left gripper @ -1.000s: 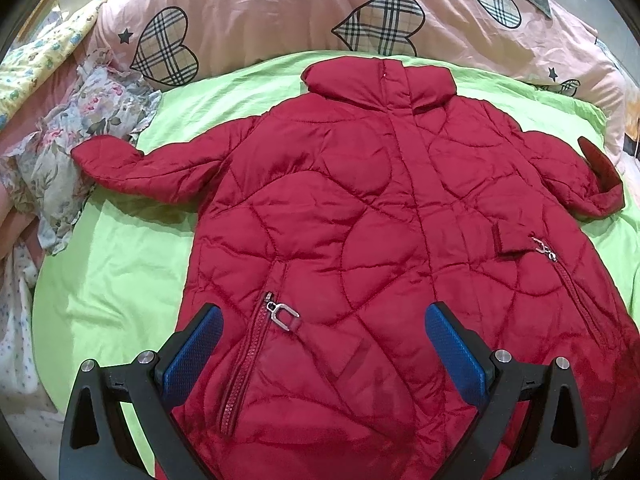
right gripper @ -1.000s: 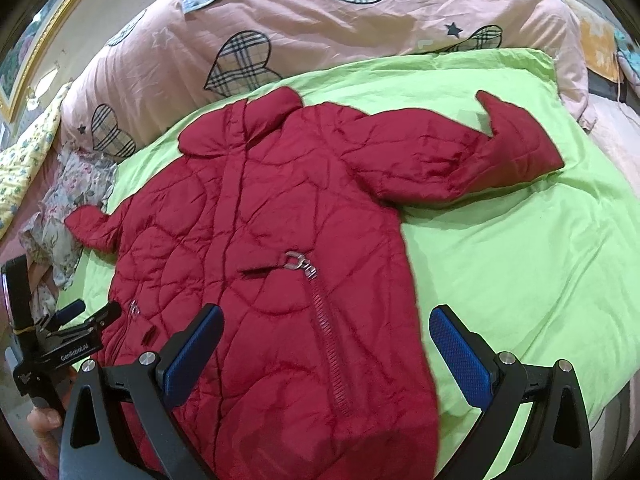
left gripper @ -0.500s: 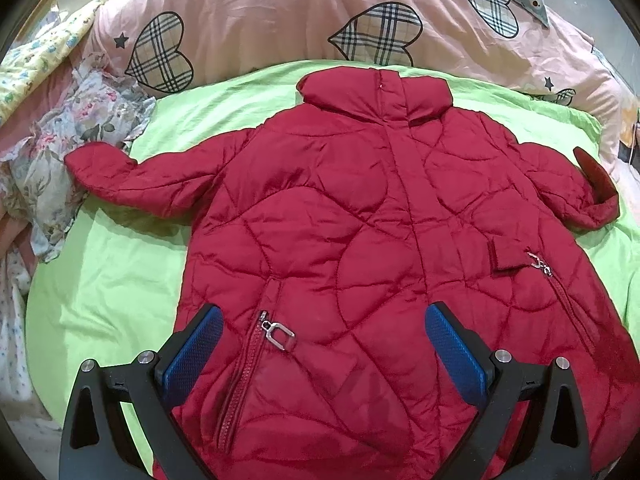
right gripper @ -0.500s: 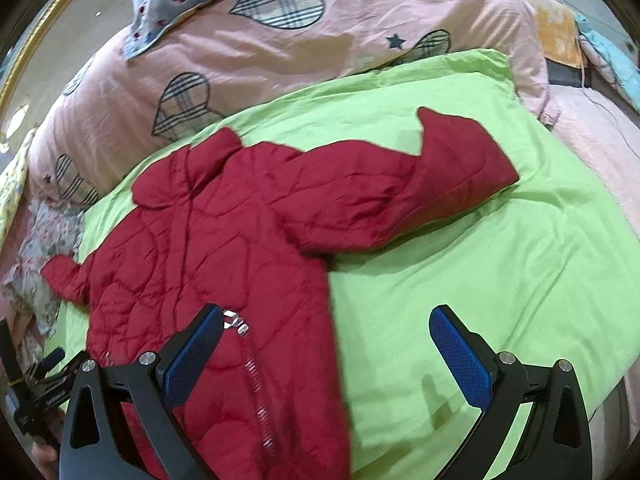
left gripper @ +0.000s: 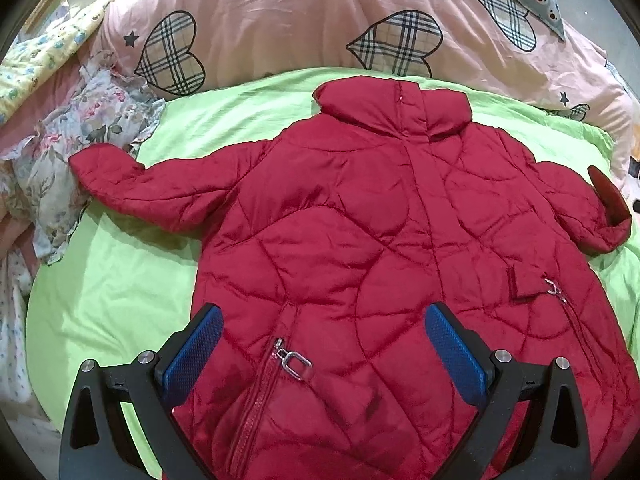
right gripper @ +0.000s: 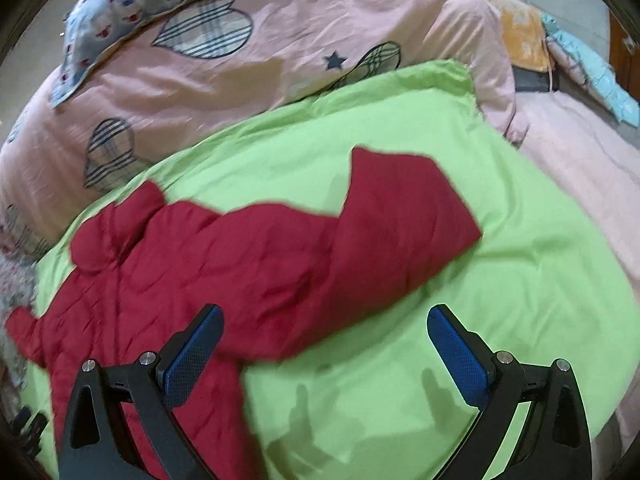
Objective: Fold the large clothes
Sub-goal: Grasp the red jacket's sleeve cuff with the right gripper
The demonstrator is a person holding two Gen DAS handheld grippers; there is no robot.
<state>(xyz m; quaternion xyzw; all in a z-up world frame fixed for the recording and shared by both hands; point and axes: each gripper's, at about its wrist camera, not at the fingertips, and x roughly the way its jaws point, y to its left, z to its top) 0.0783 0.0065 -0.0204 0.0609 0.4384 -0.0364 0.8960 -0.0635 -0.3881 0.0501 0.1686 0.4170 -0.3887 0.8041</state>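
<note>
Red quilted jacket lies flat, front up, on green sheet. Left gripper wide open, empty, above its lower front. Right gripper wide open, empty, near right sleeve; view blurred, contact apparently none.

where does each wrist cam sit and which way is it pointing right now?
Left wrist: on the left tool, open, above the hem of the red jacket, facing its collar.
Right wrist: on the right tool, open, facing the jacket's right sleeve and green sheet; blurred.
Shared: jacket, sheet, pink duvet. Only tool fingers show.
</note>
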